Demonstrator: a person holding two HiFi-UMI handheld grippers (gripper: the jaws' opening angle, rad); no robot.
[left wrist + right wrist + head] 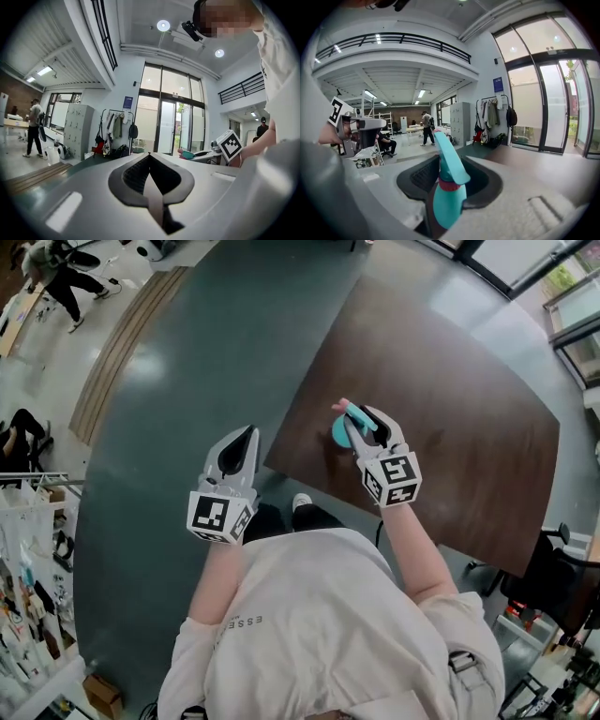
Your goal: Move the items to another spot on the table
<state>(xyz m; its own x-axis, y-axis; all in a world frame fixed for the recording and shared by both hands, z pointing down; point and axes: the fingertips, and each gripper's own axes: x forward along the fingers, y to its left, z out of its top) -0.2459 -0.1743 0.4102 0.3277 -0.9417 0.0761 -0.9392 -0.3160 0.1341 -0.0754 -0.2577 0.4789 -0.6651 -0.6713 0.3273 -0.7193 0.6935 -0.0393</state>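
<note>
A teal spray bottle (pixel 339 431) with a pink ring at its neck is clamped in my right gripper (pixel 361 424), held just above the near left part of the dark brown table (pixel 459 418). In the right gripper view the bottle (pixel 448 197) stands upright between the jaws, its trigger head pointing away. My left gripper (pixel 246 435) hovers left of the table's corner over the floor, with its jaws together and nothing in them. The left gripper view shows the closed left gripper (pixel 151 158), and the bottle (pixel 189 154) far off to the right.
A grey-green floor (pixel 187 381) with a wooden strip (pixel 122 343) lies left of the table. An office chair (pixel 548 573) stands at the table's near right edge. A person (pixel 56 273) stands far off at the upper left. Racks and clutter (pixel 33 549) line the left side.
</note>
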